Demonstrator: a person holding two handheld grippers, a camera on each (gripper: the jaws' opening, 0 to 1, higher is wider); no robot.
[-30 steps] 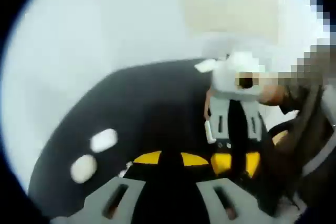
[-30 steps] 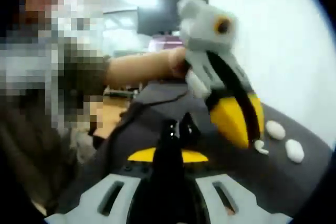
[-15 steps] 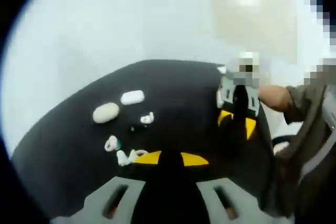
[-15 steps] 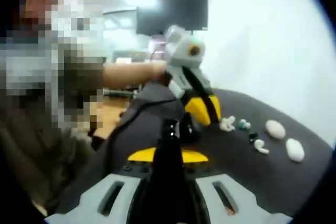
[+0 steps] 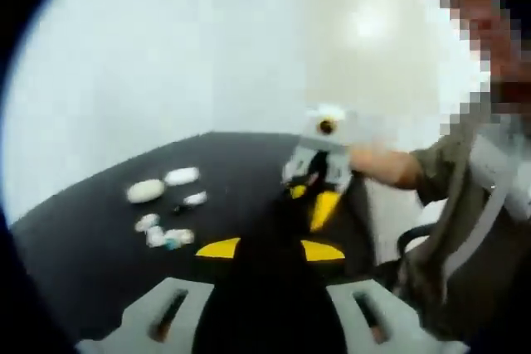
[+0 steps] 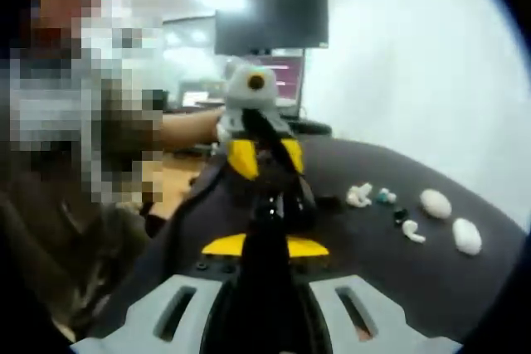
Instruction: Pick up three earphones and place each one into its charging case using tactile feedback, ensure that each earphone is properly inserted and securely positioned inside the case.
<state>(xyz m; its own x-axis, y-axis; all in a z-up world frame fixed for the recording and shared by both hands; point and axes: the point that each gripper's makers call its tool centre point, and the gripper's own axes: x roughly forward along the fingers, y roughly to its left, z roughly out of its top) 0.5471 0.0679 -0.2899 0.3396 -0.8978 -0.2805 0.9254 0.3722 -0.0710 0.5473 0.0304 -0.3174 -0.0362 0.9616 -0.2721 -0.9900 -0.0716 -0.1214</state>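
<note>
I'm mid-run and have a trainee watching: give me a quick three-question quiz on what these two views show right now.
1. True or false: the earphones already sit inside a charging case.
2. Multiple choice: the table top is A) white, B) black, C) wooden.
3. In the right gripper view, on which side of the picture do the two white cases lie?

Key: 1. False: the small earphones lie loose on the table beside the cases. 2. B. 3. The right side, beyond the earphones; the left gripper hangs above the table at centre, the right gripper likewise in the left gripper view.
</note>
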